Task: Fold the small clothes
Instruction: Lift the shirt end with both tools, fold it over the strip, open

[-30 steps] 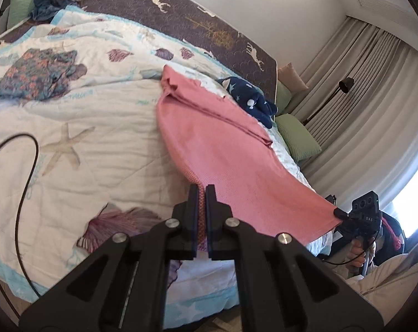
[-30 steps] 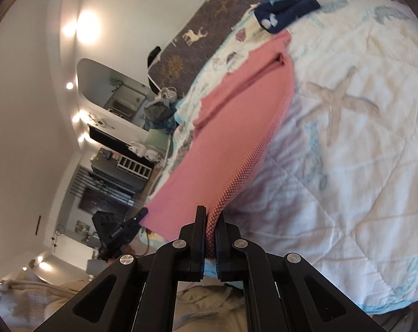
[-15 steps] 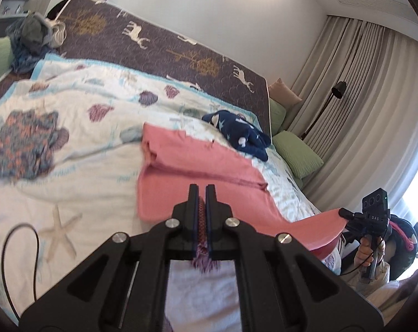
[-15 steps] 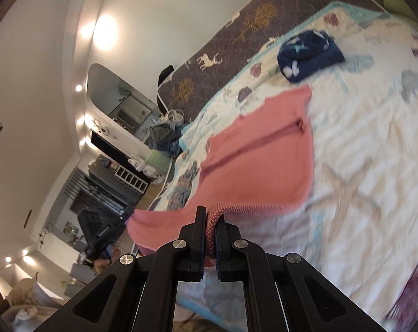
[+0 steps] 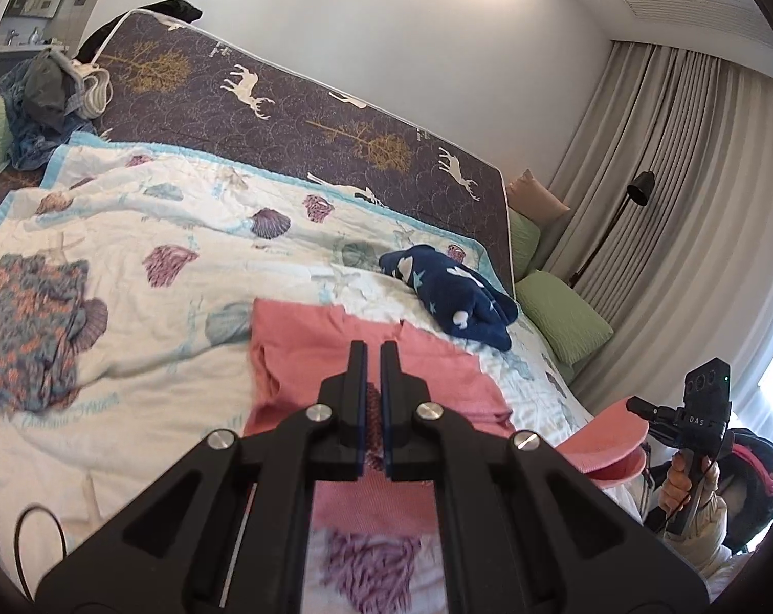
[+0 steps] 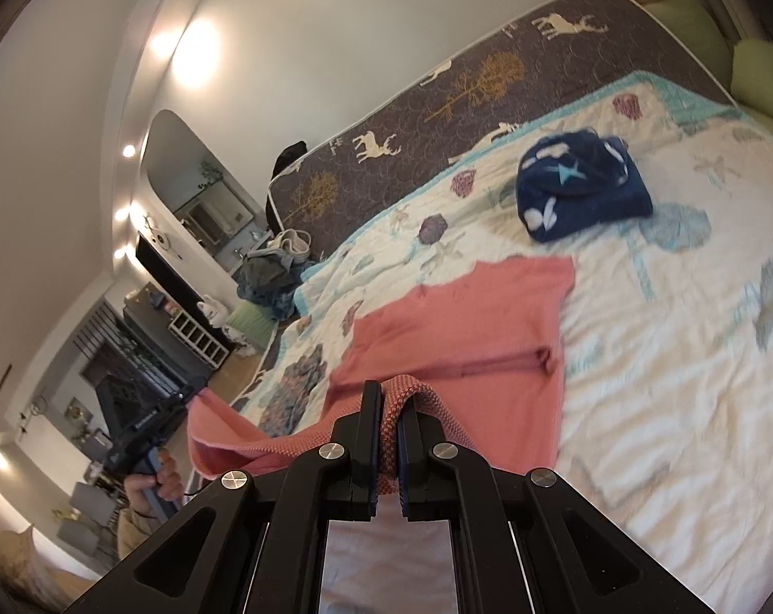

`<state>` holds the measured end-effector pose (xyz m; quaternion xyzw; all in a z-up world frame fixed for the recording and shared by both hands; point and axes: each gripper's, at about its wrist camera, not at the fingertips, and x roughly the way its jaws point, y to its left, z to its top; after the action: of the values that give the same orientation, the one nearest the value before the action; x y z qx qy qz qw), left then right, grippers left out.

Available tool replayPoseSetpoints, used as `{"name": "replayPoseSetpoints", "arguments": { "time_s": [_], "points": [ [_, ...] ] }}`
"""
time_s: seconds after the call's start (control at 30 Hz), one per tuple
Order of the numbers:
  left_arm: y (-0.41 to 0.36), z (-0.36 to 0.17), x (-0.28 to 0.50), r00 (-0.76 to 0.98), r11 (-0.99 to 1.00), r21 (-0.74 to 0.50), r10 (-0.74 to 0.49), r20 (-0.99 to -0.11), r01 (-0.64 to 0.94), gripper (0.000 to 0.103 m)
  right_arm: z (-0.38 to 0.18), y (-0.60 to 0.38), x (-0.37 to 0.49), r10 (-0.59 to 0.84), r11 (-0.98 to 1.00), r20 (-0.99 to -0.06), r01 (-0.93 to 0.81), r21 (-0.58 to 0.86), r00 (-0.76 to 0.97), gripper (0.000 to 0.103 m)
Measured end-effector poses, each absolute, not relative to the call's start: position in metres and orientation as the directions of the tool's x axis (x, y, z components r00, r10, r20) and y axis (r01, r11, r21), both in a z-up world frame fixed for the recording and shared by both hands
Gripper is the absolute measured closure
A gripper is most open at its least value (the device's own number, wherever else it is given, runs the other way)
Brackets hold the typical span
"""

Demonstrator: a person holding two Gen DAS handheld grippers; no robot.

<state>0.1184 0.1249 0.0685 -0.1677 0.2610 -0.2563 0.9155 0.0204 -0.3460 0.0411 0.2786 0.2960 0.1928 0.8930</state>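
Seashell quilt (image 5: pixel 130 358), green pillow (image 5: pixel 565 322), floor lamp (image 5: pixel 637 194) (by curtains).

I am looking at a bed (image 5: pixel 192 102) with a dark deer-and-tree mattress cover, and a white seashell quilt (image 5: pixel 146 317) is lying spread over it. On the quilt, the far part of a pink garment (image 5: pixel 304 358) is lying flat, a folded navy star-print piece (image 5: pixel 458 302) is sitting just beyond it, and a blue-and-coral patterned garment (image 5: pixel 28 327) is lying well apart. A heap of clothes (image 5: pixel 48 97) is sitting at the bed's far corner.
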Motion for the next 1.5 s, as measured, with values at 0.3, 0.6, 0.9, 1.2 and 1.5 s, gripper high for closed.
{"name": "replayPoseSetpoints", "arguments": {
  "time_s": [0.3, 0.6, 0.9, 1.2, 1.5],
  "points": [
    [0.110, 0.080, 0.177, 0.762, 0.833, -0.433, -0.517, -0.389, 0.344, 0.098, 0.050, -0.361, 0.087, 0.465, 0.798, -0.421, -0.163, 0.580, 0.779, 0.099],
    [0.094, 0.057, 0.244, 0.751, 0.848, -0.437, -0.491, -0.441, 0.298, 0.098, 0.033, -0.368, 0.158, 0.436, 0.819, -0.472, -0.120, 0.561, 0.766, 0.099],
    [0.076, 0.031, 0.308, 0.740, 0.875, -0.420, -0.445, -0.504, 0.240, 0.098, 0.005, -0.386, 0.221, 0.404, 0.819, -0.514, -0.049, 0.572, 0.756, 0.098],
    [0.058, -0.031, 0.370, 0.660, 0.917, -0.373, -0.370, -0.654, 0.144, 0.097, -0.055, -0.392, 0.287, 0.369, 0.831, -0.663, 0.087, 0.549, 0.651, 0.096],
    [0.083, -0.060, 0.391, 0.643, 0.921, -0.387, -0.323, -0.694, 0.045, 0.097, -0.090, -0.414, 0.305, 0.409, 0.769, -0.699, 0.191, 0.610, 0.586, 0.085]
  ]
}}
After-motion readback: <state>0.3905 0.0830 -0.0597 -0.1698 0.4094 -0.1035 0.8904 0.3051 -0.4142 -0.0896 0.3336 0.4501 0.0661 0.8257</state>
